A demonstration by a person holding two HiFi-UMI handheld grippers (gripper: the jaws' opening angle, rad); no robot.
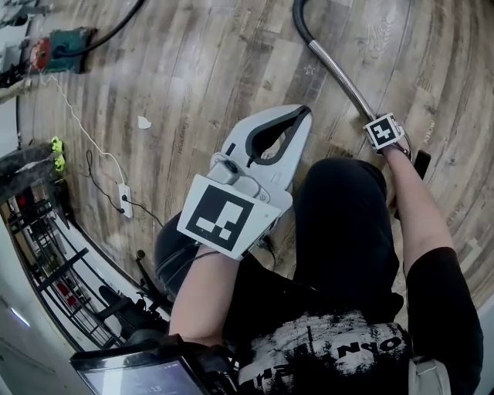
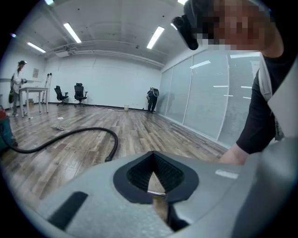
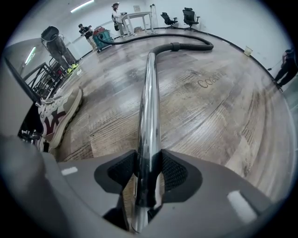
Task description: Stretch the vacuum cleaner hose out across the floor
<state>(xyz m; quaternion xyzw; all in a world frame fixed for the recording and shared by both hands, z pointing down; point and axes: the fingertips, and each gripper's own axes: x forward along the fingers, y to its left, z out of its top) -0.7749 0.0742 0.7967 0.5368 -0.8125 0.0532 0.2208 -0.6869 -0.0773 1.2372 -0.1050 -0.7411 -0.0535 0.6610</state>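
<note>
A chrome vacuum tube (image 1: 340,73) lies on the wood floor and joins a black hose (image 1: 301,23) that runs off the top edge. My right gripper (image 1: 370,117) is shut on the tube's near end. In the right gripper view the tube (image 3: 149,107) passes between the black pads of the right gripper (image 3: 149,162), and the hose (image 3: 186,45) curves back to a green vacuum cleaner (image 3: 100,35). My left gripper (image 1: 302,114) hangs shut and empty above the floor. From the left gripper (image 2: 152,158) the hose (image 2: 74,135) shows as a loop on the floor.
The green vacuum cleaner (image 1: 69,48) stands at the far left. A power strip (image 1: 123,199) with white cable lies beside a black rack (image 1: 46,254). A sneaker (image 3: 58,116) is left of the tube. People, a table and office chairs (image 2: 80,93) are far off.
</note>
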